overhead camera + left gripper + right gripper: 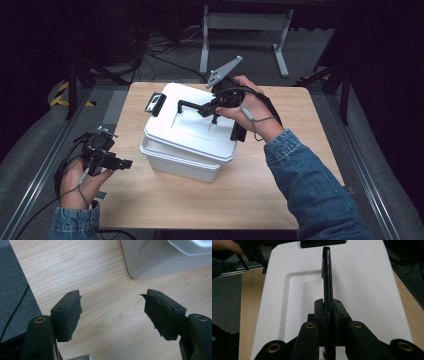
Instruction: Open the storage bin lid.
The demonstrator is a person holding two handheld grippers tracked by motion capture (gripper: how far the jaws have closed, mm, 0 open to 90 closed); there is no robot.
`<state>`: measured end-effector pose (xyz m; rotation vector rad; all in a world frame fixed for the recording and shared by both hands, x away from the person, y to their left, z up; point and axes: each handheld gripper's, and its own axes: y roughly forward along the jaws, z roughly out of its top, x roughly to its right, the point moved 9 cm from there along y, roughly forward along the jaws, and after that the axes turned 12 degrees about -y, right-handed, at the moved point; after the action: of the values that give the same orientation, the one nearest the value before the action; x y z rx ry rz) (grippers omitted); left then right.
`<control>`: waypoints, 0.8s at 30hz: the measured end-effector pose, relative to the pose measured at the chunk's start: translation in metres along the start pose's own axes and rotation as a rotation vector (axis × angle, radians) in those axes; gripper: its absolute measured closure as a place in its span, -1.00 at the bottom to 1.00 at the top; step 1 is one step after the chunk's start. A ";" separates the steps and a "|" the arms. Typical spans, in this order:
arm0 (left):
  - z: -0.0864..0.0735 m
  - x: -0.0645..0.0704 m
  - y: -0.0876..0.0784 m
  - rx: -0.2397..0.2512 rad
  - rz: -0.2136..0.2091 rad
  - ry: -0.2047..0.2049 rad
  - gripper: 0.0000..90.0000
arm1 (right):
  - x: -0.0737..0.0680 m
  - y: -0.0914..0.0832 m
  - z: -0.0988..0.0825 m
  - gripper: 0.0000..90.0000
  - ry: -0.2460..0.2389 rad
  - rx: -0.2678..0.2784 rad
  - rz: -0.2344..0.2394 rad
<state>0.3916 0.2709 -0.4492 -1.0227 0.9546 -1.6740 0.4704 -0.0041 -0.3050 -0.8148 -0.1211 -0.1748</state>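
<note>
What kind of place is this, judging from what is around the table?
Probably a lab or recording studio, not a home: the wooden table stands among metal rails, loose cables lie on grey carpet, and black and yellow hazard tape marks the floor.

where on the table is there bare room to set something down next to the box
Bare wood lies along the near edge of the light wooden table, in front of the white plastic box, and on the far right side. It is crowded at the lid's black handle, where the right gripper is clamped, and near the open left gripper.
</note>
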 end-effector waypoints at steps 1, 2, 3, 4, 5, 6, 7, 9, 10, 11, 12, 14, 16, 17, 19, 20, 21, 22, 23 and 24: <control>0.000 0.000 0.000 -0.001 -0.002 -0.002 -0.33 | 0.001 -0.003 -0.002 0.89 0.006 -0.001 -0.005; 0.000 0.001 0.000 -0.002 -0.004 -0.003 -0.33 | 0.002 -0.007 -0.005 0.89 0.009 -0.002 -0.011; 0.000 0.001 0.001 -0.006 -0.002 0.002 -0.33 | 0.004 -0.014 -0.011 0.89 0.019 -0.004 -0.021; 0.000 0.001 0.001 -0.006 -0.002 0.002 -0.33 | 0.006 -0.017 -0.014 0.89 0.024 -0.007 -0.027; 0.000 0.002 0.001 -0.006 -0.004 -0.004 -0.33 | 0.007 -0.021 -0.017 0.89 0.032 -0.008 -0.033; 0.000 0.002 0.001 -0.006 -0.004 -0.004 -0.33 | 0.007 -0.021 -0.017 0.89 0.032 -0.008 -0.033; 0.001 0.002 0.001 -0.007 -0.006 -0.001 -0.33 | 0.008 -0.024 -0.020 0.89 0.039 -0.012 -0.041; 0.001 0.002 0.002 -0.007 -0.004 0.003 -0.33 | 0.012 -0.034 -0.030 0.89 0.051 -0.015 -0.059; 0.000 0.002 0.002 -0.010 -0.002 0.004 -0.33 | 0.013 -0.037 -0.033 0.89 0.058 -0.015 -0.063; 0.000 0.002 0.002 -0.012 -0.002 0.003 -0.33 | 0.014 -0.041 -0.037 0.89 0.063 -0.017 -0.070; 0.000 0.002 0.002 -0.014 -0.002 0.005 -0.33 | 0.014 -0.041 -0.037 0.89 0.063 -0.017 -0.070; 0.000 0.002 0.002 -0.012 -0.004 0.001 -0.33 | 0.017 -0.048 -0.043 0.89 0.075 -0.020 -0.081; 0.000 0.002 0.002 -0.014 -0.002 0.004 -0.33 | 0.019 -0.054 -0.050 0.89 0.086 -0.023 -0.092; 0.000 0.003 0.002 -0.012 -0.004 0.001 -0.33 | 0.020 -0.058 -0.055 0.89 0.089 -0.027 -0.096; 0.000 0.003 0.002 -0.015 -0.009 0.005 -0.33 | 0.021 -0.064 -0.064 0.89 0.095 -0.039 -0.105; 0.000 0.003 0.002 -0.014 -0.007 0.002 -0.33 | 0.022 -0.067 -0.069 0.89 0.099 -0.045 -0.110; 0.000 0.003 0.002 -0.014 -0.006 0.001 -0.33 | 0.024 -0.070 -0.073 0.89 0.102 -0.051 -0.115; 0.000 0.002 0.003 -0.012 -0.004 0.000 -0.33 | 0.025 -0.073 -0.078 0.89 0.108 -0.058 -0.122; 0.000 0.002 0.003 -0.016 -0.005 0.000 -0.33 | 0.026 -0.075 -0.081 0.89 0.111 -0.061 -0.127; 0.000 0.002 0.003 -0.013 -0.004 0.005 -0.33 | 0.027 -0.078 -0.087 0.89 0.116 -0.067 -0.133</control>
<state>0.3924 0.2681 -0.4516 -1.0303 0.9688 -1.6760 0.4843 -0.1232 -0.3035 -0.8617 -0.0599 -0.3524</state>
